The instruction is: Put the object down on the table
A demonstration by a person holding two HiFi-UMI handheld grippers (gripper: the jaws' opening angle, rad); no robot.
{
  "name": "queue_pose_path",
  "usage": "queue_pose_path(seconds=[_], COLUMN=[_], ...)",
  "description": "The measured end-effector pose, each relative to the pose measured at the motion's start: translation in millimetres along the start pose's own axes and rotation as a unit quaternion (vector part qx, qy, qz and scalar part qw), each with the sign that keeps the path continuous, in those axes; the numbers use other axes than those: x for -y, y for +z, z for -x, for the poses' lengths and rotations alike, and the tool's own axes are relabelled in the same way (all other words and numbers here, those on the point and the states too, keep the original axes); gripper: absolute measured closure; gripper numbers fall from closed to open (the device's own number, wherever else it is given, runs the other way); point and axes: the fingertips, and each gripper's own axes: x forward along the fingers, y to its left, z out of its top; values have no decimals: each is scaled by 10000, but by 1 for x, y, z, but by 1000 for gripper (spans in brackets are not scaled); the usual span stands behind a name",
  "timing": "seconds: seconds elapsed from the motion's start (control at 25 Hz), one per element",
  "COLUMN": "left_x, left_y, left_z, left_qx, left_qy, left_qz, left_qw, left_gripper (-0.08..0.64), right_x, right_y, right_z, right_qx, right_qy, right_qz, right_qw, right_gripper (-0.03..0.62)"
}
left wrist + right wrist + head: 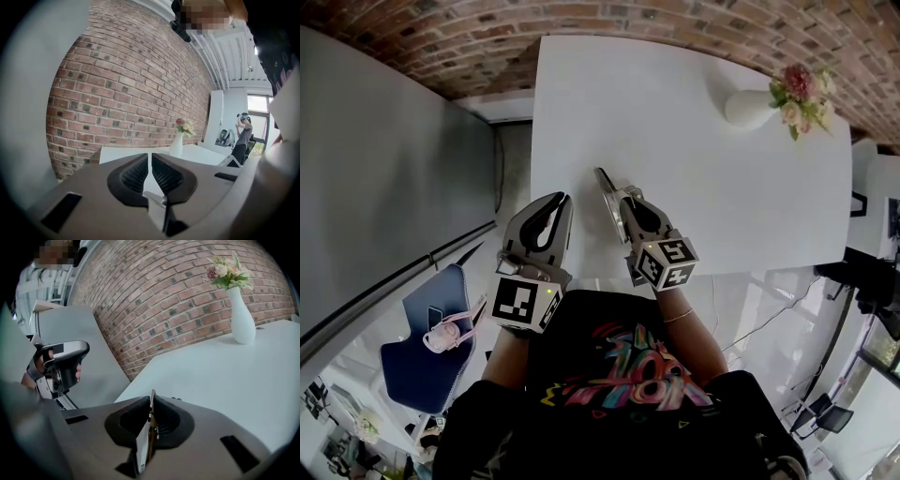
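Object: thin flat object [142, 445], pale and metallic-looking, standing on edge between the jaws of the right gripper [152, 414]; one end pokes out past the jaw tips [600, 174].
Object position: over the near part of the white table [722, 169], close to its front edge; contact with the tabletop cannot be told.
Right gripper: pads pressed against both faces of the thin flat object, held in the person's right hand, pointing away from the body [612, 199]; marker cube [666, 261] at its rear.
Left gripper: left gripper [150, 171] closed, only a hairline slit between the ribbed pads, nothing in it; just beside the right gripper at the table's near left corner [561, 201].
Table: bare white surface apart from the vase.
Vase: white vase [243, 319] with pink and cream flowers, upright at the far right of the table, well apart from both grippers.
Surroundings: brick wall [154, 301] behind the table; blue chair [422, 337] on the floor, left of the person.
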Motion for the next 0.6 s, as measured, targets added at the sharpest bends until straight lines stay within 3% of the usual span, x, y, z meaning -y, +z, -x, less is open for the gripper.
queue_pose_path(seconds=[0.6], left_x=[3], left_y=[-1], left_z=[-6], left_qx=[-15], left_qy=[-22], left_qz=[0], left_qw=[10000], left_gripper=[520], right_x=[0], right_y=[-15], right_z=[-3], right_qx=[-199], right_qy=[56], right_qz=[-285], right_qw=[9994], right_gripper=[541])
